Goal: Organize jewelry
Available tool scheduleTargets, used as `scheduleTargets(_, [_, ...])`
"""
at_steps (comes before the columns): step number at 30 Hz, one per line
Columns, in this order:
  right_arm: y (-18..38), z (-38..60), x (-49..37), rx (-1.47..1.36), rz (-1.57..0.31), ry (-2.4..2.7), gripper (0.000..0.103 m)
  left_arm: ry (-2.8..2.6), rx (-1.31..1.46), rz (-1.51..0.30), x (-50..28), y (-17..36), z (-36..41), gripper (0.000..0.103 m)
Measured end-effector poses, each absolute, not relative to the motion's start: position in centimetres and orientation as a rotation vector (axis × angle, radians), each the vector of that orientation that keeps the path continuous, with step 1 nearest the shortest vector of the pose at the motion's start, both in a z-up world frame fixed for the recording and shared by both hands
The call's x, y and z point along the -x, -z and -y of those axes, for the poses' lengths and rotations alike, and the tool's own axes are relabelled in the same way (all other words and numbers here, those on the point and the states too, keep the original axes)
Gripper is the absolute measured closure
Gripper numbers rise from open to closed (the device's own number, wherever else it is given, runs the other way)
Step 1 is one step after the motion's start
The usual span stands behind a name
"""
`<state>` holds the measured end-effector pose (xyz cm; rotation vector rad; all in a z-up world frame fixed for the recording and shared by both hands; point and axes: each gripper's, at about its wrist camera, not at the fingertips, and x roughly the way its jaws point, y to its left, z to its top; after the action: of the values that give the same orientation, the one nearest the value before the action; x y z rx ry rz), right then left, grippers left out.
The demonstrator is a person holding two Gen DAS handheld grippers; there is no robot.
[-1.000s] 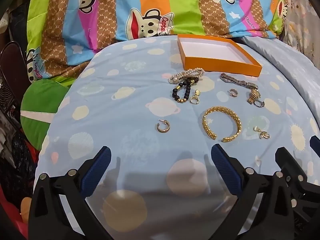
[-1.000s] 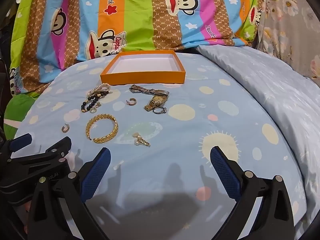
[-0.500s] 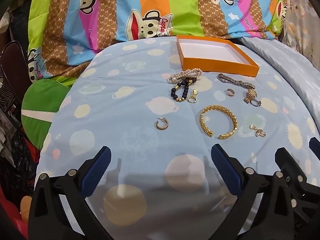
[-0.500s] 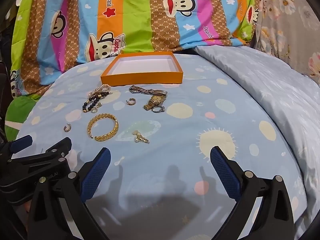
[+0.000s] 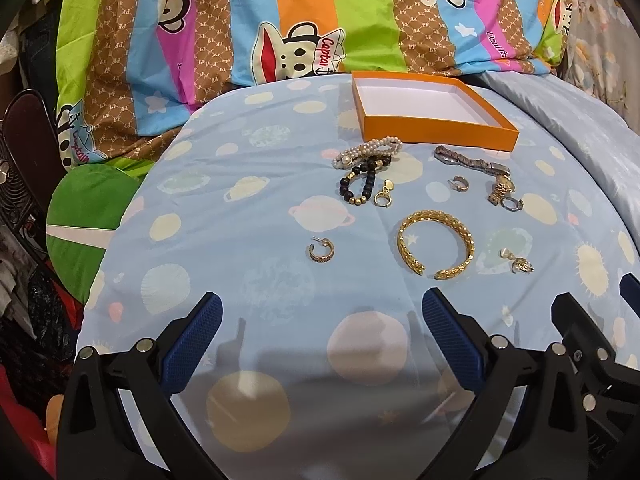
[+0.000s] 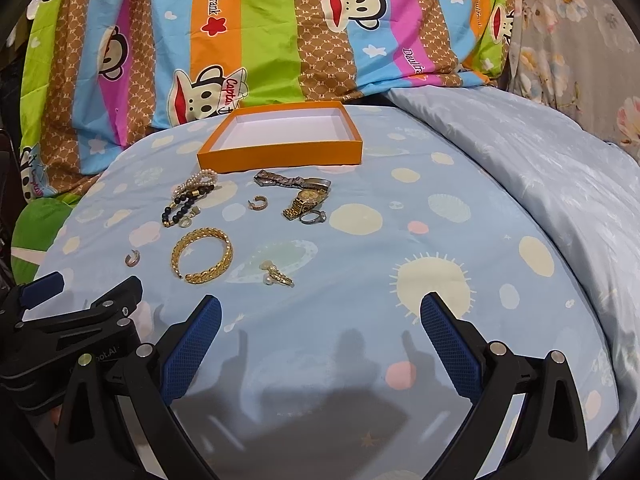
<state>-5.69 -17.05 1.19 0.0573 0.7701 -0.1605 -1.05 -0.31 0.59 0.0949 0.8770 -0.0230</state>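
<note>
Up front, left gripper [image 5: 320,332] spread wide, nothing between its blue pads [image 5: 192,344], low over the pale blue sheet [image 5: 240,208]. Same for the right gripper [image 6: 320,332]: wide apart, nothing held, poised above the near edge of the sheet. Side by side, the left one showing at the lower left of the right wrist view.

Farther back, an orange box [image 5: 436,132] with a white inside, nothing in it, lying flat near the striped cartoon blanket [image 5: 280,20]. Just in front of the box, a pearl bracelet [image 5: 366,150] touching a black bead bracelet [image 5: 360,184], with a small gold earring [image 5: 384,196] beside the beads. To the right of these, a watch [image 6: 300,196] stretched out on the sheet, a small hoop earring [image 6: 258,202] near its band and a ring [image 6: 314,216] touching its gold end. Nearer the grippers, a gold bangle [image 5: 436,244], open side toward the camera. Left of it and apart, another hoop earring [image 5: 320,250]; right of it, a pair of pearl earrings [image 6: 276,274]. All jewelry outside the box, on the sheet.
</note>
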Motion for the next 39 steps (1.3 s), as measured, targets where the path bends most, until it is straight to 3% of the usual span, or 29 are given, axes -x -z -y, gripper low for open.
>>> scheduleTargets(39, [-0.8,17.51,5.3,-0.057,-0.78,0.166,0.006,0.021,-0.108,-0.892,0.64,-0.07,0.96,0.005])
